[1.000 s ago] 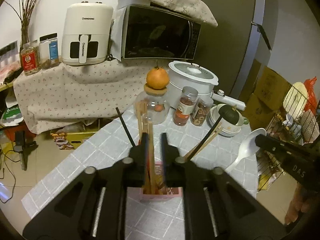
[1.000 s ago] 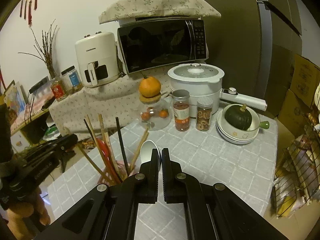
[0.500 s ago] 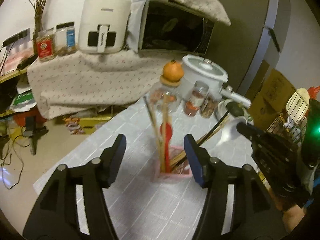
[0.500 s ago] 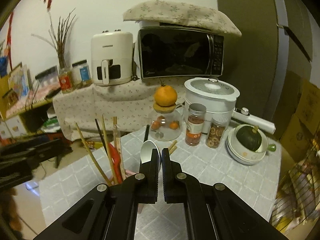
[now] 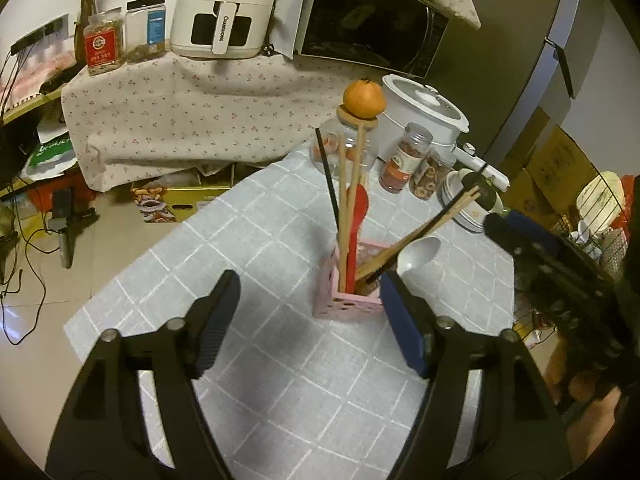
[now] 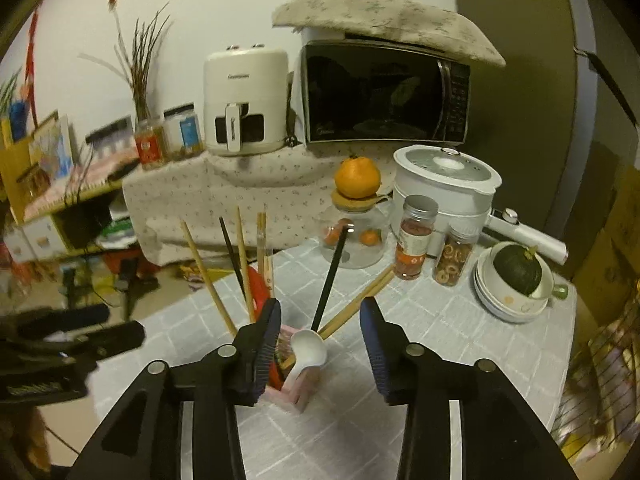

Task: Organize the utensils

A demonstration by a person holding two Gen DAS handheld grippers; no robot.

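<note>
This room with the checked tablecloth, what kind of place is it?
Most likely a home kitchen or dining corner. A microwave and an air fryer stand on a cloth-covered counter, an electric cooking pot sits on the table, and a pink utensil holder holds chopsticks and a spoon.

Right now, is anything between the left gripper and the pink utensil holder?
Nothing visible. The left gripper, its jaws opening and empty, faces the pink holder across bare tablecloth.
</note>
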